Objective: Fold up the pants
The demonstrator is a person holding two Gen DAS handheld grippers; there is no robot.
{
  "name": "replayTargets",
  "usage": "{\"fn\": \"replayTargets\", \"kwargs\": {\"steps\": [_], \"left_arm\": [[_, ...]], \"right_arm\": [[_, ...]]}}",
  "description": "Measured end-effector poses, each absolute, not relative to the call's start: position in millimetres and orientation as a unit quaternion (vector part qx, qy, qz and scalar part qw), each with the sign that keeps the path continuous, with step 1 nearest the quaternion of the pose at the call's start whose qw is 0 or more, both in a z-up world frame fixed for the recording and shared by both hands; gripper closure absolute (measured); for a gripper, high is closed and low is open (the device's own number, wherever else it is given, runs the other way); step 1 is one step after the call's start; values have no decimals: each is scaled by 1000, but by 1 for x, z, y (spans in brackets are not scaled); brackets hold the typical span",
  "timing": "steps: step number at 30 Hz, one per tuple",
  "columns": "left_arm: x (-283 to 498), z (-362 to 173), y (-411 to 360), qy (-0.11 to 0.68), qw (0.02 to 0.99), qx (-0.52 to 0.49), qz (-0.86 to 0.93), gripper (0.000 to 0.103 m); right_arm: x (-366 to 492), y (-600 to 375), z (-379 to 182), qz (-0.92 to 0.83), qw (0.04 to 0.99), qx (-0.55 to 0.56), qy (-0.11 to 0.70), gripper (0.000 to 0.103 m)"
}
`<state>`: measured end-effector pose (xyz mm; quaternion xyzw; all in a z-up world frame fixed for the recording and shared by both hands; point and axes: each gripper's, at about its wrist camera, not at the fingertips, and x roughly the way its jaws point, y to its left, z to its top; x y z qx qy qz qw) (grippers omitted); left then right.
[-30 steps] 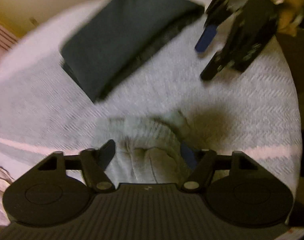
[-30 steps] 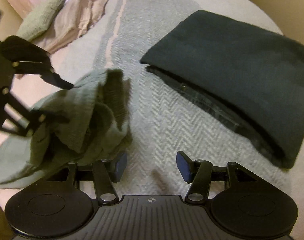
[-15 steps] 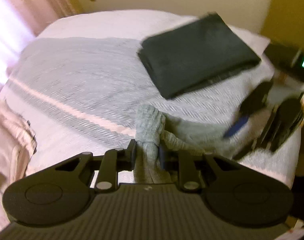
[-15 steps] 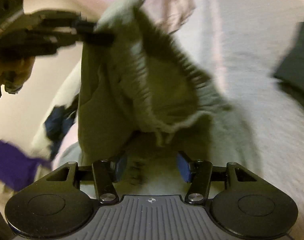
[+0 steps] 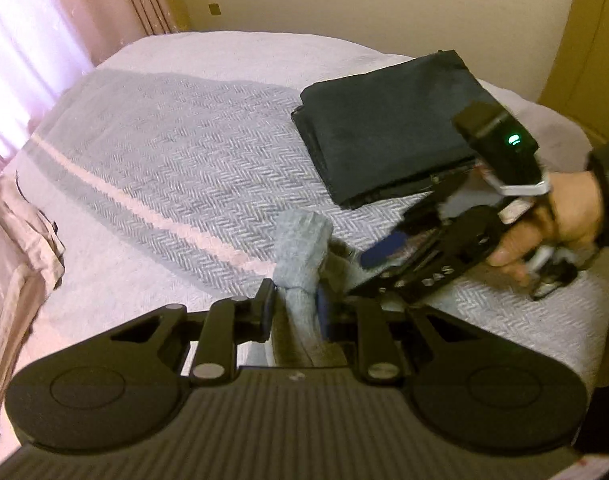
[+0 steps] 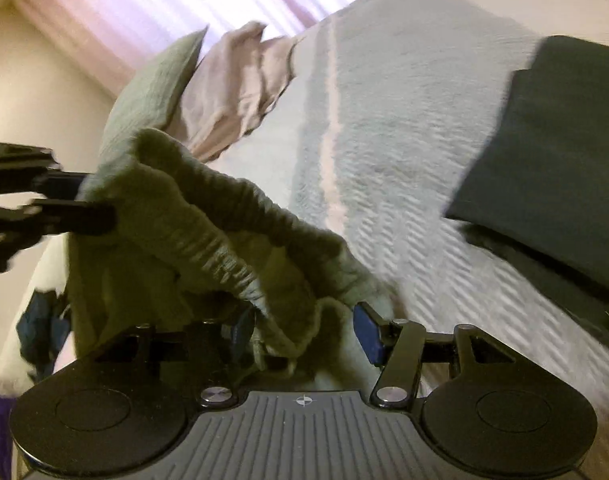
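Grey-green pants (image 5: 300, 240) hang bunched above the bed, and my left gripper (image 5: 294, 308) is shut on a twisted fold of them. From the right wrist view the same pants (image 6: 192, 232) drape from the left gripper (image 6: 80, 200) at the left edge, ribbed waistband showing. My right gripper (image 6: 304, 330) is open, with the waistband's edge lying loose between its blue pads (image 6: 368, 332). In the left wrist view the right gripper (image 5: 378, 250) sits just right of the pants, held by a hand (image 5: 564, 216).
A dark folded garment (image 5: 388, 128) lies on the far right of the herringbone blanket (image 5: 176, 148); it shows in the right wrist view too (image 6: 552, 152). A green pillow (image 6: 152, 84) and a pinkish pillowcase (image 6: 232, 92) lie by the curtain.
My left gripper closed on the pants and lifted them off the bed. My right gripper moved in under the hanging waistband, so cloth now lies between its open fingers.
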<state>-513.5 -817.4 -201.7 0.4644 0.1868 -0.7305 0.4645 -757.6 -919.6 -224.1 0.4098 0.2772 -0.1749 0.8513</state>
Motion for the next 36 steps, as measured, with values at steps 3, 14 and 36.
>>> {"fn": "replayTargets", "kwargs": {"steps": [3,14,36], "left_arm": [[-511,-205,-825,187,469,462,-729,85],[-494,-198,-830,196,465,459,-731,86],[-544,-229,-794,169,423,459,-763,86]], "right_arm": [[-767,-904,-216,-168,850,417,273,55],[-680,-924,-247,-142,874,378,269,89],[-802,-935,-238,-263,836,400,268,85]]}}
